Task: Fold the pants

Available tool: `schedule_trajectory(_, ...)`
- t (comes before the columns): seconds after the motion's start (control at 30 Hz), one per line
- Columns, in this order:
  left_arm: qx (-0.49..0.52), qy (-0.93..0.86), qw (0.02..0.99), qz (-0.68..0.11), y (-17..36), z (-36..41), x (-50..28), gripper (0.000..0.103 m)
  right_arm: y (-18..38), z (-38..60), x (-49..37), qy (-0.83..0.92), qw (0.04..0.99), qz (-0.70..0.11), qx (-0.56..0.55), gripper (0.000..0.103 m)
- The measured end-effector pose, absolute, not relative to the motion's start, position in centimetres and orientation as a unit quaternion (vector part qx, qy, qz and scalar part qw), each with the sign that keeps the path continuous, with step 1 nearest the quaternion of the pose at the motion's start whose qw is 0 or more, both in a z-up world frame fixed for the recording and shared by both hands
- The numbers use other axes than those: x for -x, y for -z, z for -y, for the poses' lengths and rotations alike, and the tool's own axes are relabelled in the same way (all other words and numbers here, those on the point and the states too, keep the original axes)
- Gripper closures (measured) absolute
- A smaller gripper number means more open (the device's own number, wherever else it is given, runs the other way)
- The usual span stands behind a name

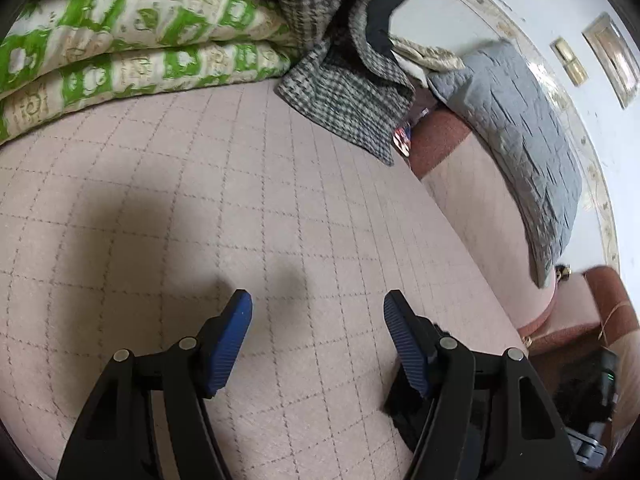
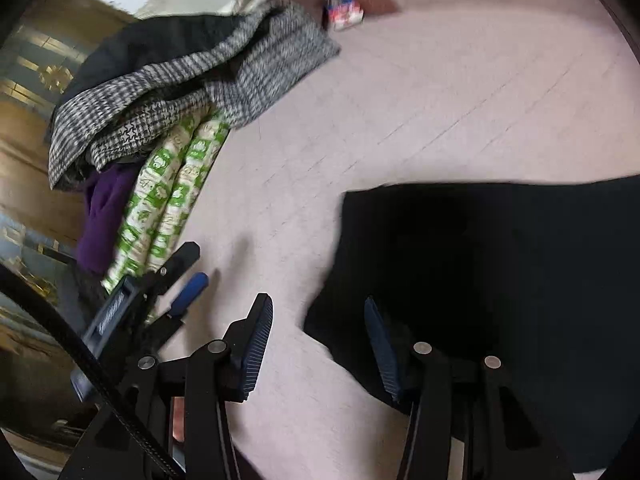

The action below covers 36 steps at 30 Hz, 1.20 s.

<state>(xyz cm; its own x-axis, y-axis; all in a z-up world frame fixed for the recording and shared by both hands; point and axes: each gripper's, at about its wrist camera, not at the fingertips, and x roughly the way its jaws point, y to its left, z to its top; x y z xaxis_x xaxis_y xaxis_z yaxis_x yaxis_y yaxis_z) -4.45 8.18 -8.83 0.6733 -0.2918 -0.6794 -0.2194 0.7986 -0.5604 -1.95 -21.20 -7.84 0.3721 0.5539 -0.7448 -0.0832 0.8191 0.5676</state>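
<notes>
The black pants [image 2: 480, 272] lie flat on the pink quilted bed cover [image 2: 420, 100] in the right wrist view, filling its lower right. My right gripper [image 2: 318, 306] is open and empty, just above the pants' left edge; its right finger is over the black cloth, its left finger over the bare cover. My left gripper [image 1: 318, 300] is open and empty above the bare cover [image 1: 200, 200]; a bit of black cloth [image 1: 400, 412] shows under its right finger. The left gripper also shows in the right wrist view [image 2: 188, 276], to the left.
A folded green-and-cream quilt [image 1: 132, 36] lies at the far side of the bed, with houndstooth garments [image 1: 344, 80] and dark clothes heaped on it. A grey quilted pillow [image 1: 516, 136] leans against the wall on the right. A small colourful packet [image 2: 344, 12] lies beyond the heap.
</notes>
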Motion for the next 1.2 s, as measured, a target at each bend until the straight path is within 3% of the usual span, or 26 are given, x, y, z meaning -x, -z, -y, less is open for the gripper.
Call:
schedule_trajectory(0.23, 0.273, 0.093, 0.885, -0.365, 6.9, -4.0, 5.8, 0.035, 8.3, 35.4, 6.1, -0.037, 0.834, -0.488, -0.254, 0.05)
schedule_trajectory(0.4, 0.18, 0.212, 0.897, -0.342, 5.3, 4.7, 6.7, 0.03, 8.9, 44.0, 4.2, 0.03, 0.832, -0.463, -0.304, 0.05)
schedule_trajectory(0.57, 0.134, 0.231, 0.867, -0.421, 8.6, 9.1, 4.4, 0.03, 11.8, 46.2, 0.5, -0.015, 0.786, -0.476, -0.394, 0.05)
schedule_trajectory(0.7, 0.147, 0.219, 0.846, -0.463, 11.0, 8.7, 3.2, 0.03, 13.2, 47.4, -2.4, 0.042, 0.791, -0.467, -0.394, 0.052)
schedule_trajectory(0.93, 0.129, 0.221, 0.85, -0.459, 10.6, 8.8, 3.4, 0.03, 8.5, 47.1, -3.6, 0.101, 0.845, -0.446, -0.278, 0.05)
schedule_trajectory(1.1, 0.13, 0.218, 0.856, -0.451, 9.8, 8.3, 4.0, 0.03, 6.2, 46.0, 4.0, 0.048, 0.86, -0.438, -0.258, 0.049)
schedule_trajectory(1.2, 0.113, 0.199, 0.87, -0.437, 8.9, 8.2, 5.2, 0.03, 5.6, 44.3, 10.7, 0.044, 0.877, -0.429, -0.213, 0.042)
